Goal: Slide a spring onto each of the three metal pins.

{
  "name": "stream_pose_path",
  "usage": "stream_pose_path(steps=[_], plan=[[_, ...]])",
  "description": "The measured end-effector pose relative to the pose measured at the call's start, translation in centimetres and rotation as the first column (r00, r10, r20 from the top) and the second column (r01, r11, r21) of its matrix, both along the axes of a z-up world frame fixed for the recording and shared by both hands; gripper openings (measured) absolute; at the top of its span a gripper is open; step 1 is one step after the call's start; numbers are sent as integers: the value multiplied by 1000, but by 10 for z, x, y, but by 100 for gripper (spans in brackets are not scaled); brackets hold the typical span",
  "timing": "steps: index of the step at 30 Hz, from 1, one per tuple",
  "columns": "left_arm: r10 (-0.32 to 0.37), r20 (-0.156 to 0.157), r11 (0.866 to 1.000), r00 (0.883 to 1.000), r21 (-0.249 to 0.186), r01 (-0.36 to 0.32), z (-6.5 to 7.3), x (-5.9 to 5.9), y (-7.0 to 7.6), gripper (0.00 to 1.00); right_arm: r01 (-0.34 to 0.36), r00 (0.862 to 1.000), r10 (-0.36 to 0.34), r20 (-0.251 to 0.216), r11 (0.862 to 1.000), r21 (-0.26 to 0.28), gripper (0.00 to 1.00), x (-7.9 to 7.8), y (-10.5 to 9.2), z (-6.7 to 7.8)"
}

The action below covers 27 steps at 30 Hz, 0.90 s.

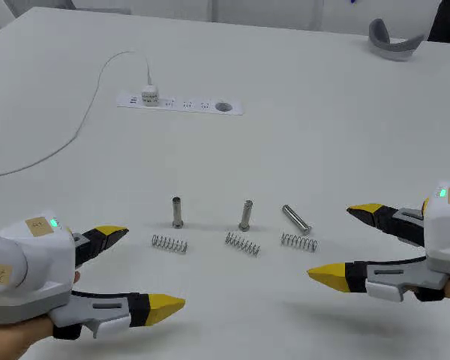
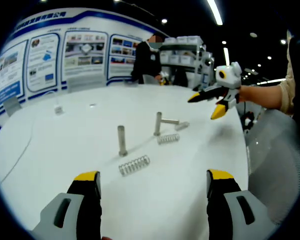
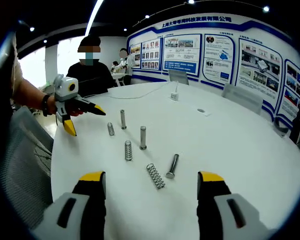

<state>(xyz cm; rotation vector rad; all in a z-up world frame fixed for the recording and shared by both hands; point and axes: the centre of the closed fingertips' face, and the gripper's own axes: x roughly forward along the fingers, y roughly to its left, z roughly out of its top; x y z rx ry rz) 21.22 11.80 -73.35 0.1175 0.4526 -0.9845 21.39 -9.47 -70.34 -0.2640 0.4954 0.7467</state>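
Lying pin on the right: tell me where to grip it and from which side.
Grip the lying pin mid-shaft, jaws across its width, probably coming down from above with the right gripper. It lies flat, so the round shaft is free only from the top; a spring lies close on its near side.

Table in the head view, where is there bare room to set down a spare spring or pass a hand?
Bare table lies between the power strip and the pins, and again on the near side of the springs, between the left claw and right claw. The pin-and-spring row is crowded.
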Motion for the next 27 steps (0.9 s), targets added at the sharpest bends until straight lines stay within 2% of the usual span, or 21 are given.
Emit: stream_pose_path(steps=[4,14,27], plan=[[3,-2,1000,1000,-2,-3,0,1,1,88,13,1000,-13,-1,1000,-2,71,5,0,3],[4,-2,1000,1000,-4,-4,0,2,-1,88,51,998,-52,-18,997,-49,54,29,-3,4],[8,-1,1000,1000,1,-8,-1,1,-1,88,70,997,-76,-34,989,-133,35,63,5,-1]])
